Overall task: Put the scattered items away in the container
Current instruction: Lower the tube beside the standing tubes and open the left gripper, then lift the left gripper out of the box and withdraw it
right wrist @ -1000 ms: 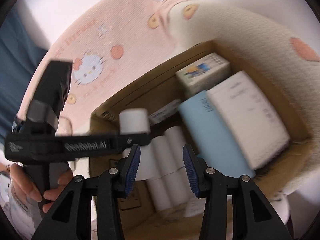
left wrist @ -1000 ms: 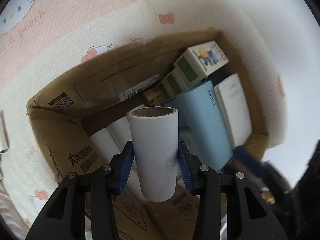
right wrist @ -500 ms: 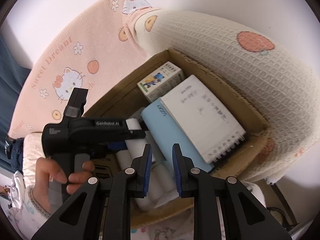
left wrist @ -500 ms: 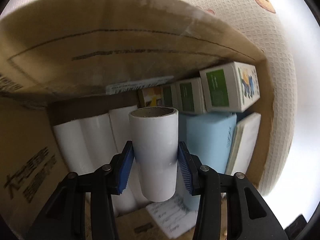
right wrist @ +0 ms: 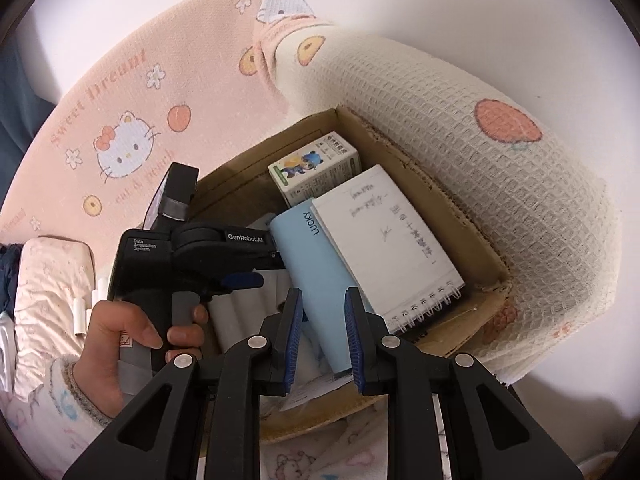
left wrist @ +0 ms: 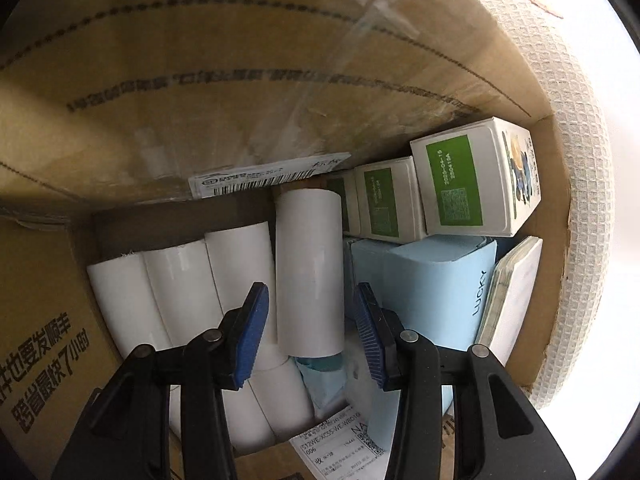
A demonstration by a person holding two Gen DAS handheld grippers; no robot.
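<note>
White paper roll (left wrist: 310,240) is lying in the cardboard box (left wrist: 240,80), between the spread pads of the left tool (left wrist: 310,292), seemingly untouched. Only the right view is showing the notebook (right wrist: 384,236) cover and the person's hand (right wrist: 120,344). The right tool (right wrist: 323,320) has just been closing, nearly together, empty.

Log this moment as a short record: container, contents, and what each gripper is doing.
container: cardboard box, open, on patterned bedding
contents: white rolls side by side, light blue box, spiral notebook, cartoon cartons
left gripper: inside the box, pads either side of one white roll, gaps showing, not gripping
right gripper: above the box, jaws have just been closing, nearly together, nothing between them
</note>
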